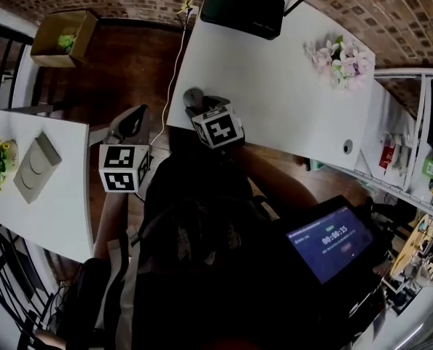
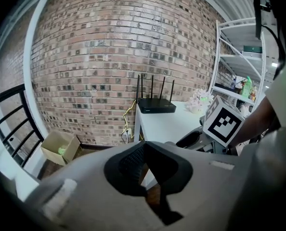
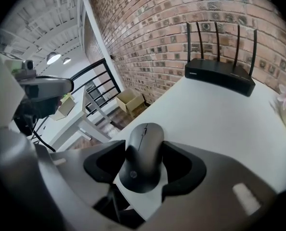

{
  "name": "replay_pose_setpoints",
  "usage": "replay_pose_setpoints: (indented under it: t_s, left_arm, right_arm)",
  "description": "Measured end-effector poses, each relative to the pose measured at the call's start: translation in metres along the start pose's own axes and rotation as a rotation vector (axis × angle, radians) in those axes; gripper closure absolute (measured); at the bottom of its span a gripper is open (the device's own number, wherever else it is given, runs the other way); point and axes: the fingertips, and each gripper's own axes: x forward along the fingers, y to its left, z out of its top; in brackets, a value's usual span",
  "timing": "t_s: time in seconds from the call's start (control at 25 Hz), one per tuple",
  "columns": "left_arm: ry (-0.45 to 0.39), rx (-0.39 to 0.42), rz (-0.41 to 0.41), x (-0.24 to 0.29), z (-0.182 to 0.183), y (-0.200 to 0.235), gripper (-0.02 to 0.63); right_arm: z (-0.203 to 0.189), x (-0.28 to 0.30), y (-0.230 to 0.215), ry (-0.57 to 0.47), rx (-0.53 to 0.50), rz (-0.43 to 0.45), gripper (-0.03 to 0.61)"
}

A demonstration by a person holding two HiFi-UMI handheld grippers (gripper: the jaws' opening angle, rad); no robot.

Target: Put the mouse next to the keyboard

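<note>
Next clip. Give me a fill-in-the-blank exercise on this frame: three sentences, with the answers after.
1. The right gripper has its jaws closed on the ____, at the near edge of the white table.
2. The black router at the table's far end has ____ antennas.
3. The cardboard box stands on the ____, beyond the table's left side.
Missing words: mouse; four; floor.
</note>
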Motion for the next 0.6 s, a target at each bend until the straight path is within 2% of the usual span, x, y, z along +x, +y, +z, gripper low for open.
replay_pose_setpoints:
  t_s: [0.24,0.6]
  left_arm:
    - [0.018,0.019,-0.02,0.008,-0.005,-0.006,0.612]
    - [0.035,0.063,-0.059,0.024,0.006,-0.017,0.612]
  right_arm:
    - [0.003,0.004,0.005,-0.009,-0.015,0.018,0.329]
    - [0.01,0.008,0.012,-0.024,-0.034,0.052,0.328]
